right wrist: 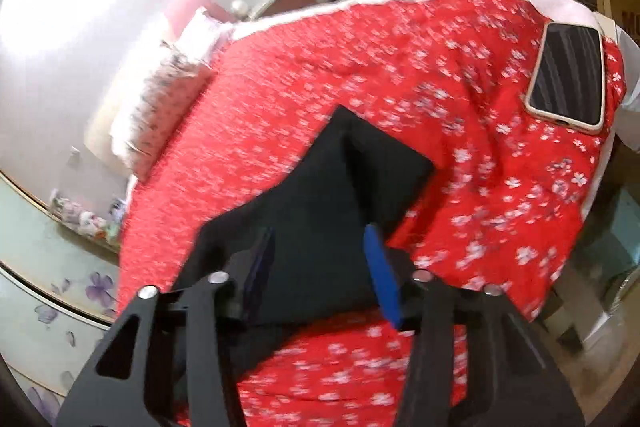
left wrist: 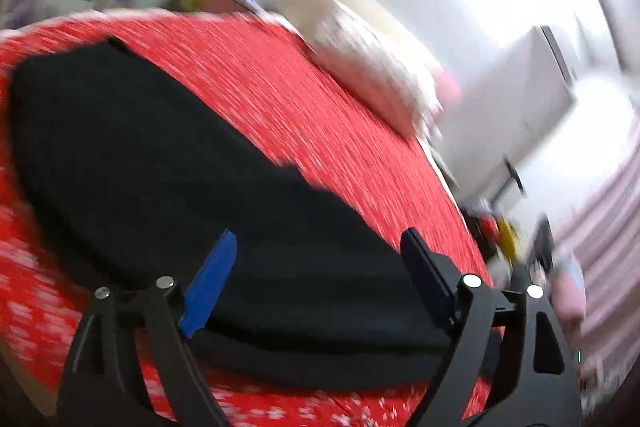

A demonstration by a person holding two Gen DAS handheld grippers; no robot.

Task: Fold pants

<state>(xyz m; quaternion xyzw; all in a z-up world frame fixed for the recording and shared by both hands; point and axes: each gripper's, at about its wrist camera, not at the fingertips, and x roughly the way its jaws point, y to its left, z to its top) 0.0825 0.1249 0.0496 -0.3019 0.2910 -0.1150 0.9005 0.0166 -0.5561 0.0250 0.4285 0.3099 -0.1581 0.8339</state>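
Between my left gripper (left wrist: pixel 320 259) fingers lies the soft black folded pants (left wrist: pixel 168 155), flat on the bed. My blue finger pads (left wrist: pixel 210 287) stand wide apart and press on nothing. The cloth runs on from them, long and dark, toward the far left side of the bed.

My right gripper (right wrist: pixel 320 263) has its fingers partly apart too. The pants sit under and between them, but I do not think the pads pinch the cloth. Just past these fingers a black corner sticks out in a point, with a crease down its middle.

All round the pants is the red bedspread with small white flowers (right wrist: pixel 460 99). Far off to the right of my right fingers lies a flat dark phone in a pale case (right wrist: pixel 568 79), well away from the pants. Past the left fingers, at the far edge of the bed, rests a white pillow (left wrist: pixel 372 67).

I think a fold is laid down, and one more may be needed. To do it well, I should grab the thick edge with both grippers, lift evenly, and keep the corners lined up so the pile stays smooth.
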